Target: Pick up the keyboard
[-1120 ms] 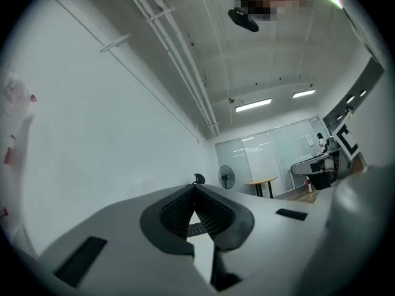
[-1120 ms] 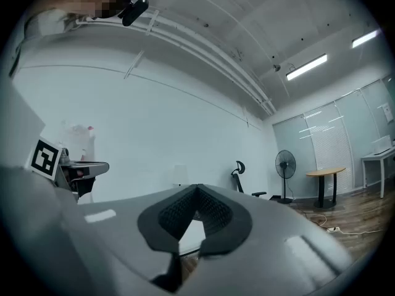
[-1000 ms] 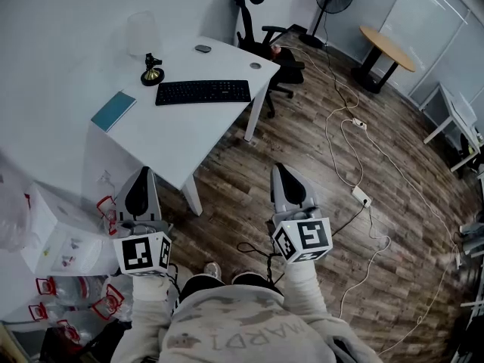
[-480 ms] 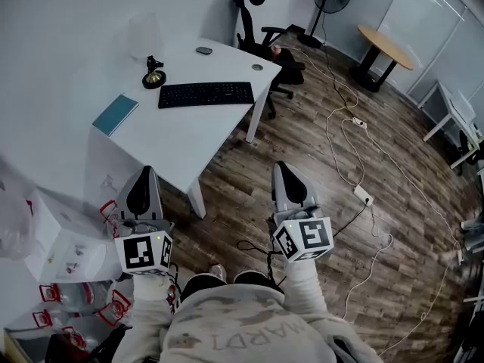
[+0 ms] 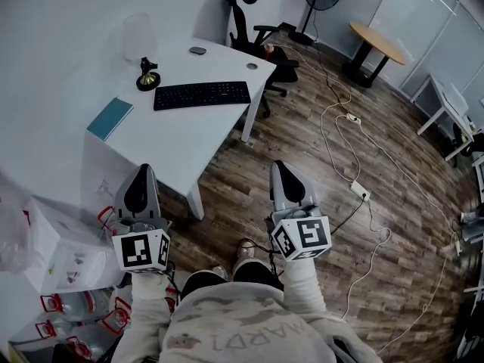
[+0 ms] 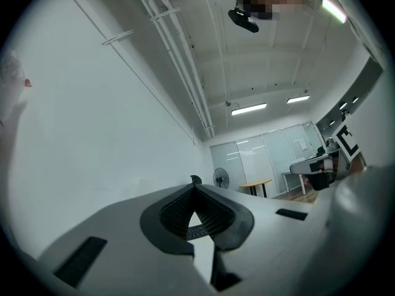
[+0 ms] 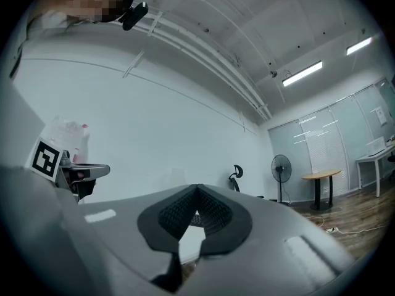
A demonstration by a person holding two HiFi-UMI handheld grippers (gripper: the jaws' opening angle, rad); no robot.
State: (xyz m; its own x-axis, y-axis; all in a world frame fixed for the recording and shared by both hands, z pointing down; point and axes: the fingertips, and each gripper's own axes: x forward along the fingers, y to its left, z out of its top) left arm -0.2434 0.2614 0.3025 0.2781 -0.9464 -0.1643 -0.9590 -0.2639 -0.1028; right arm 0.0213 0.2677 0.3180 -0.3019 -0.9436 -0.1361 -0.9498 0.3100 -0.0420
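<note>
A black keyboard (image 5: 202, 94) lies flat on the white desk (image 5: 170, 138), towards its far side. My left gripper (image 5: 142, 171) hangs over the desk's near corner, shut and empty, well short of the keyboard. My right gripper (image 5: 282, 167) is over the wooden floor to the right of the desk, also shut with nothing in it. In the left gripper view a sliver of the keyboard (image 6: 196, 232) shows through the notch between the closed jaws of the left gripper (image 6: 195, 191). In the right gripper view the right gripper (image 7: 197, 190) points at the white wall.
On the desk stand a small brass-based ornament (image 5: 147, 75), a teal notebook (image 5: 110, 117) and a mouse (image 5: 197, 50). A black office chair (image 5: 261, 36) sits behind the desk. Cables and a power strip (image 5: 360, 191) cross the floor. Boxes and bottles (image 5: 60, 278) crowd the near left.
The person has stepped a little closer to the desk; one shoe now shows ahead between the grippers. Both grippers keep their pose, shut.
</note>
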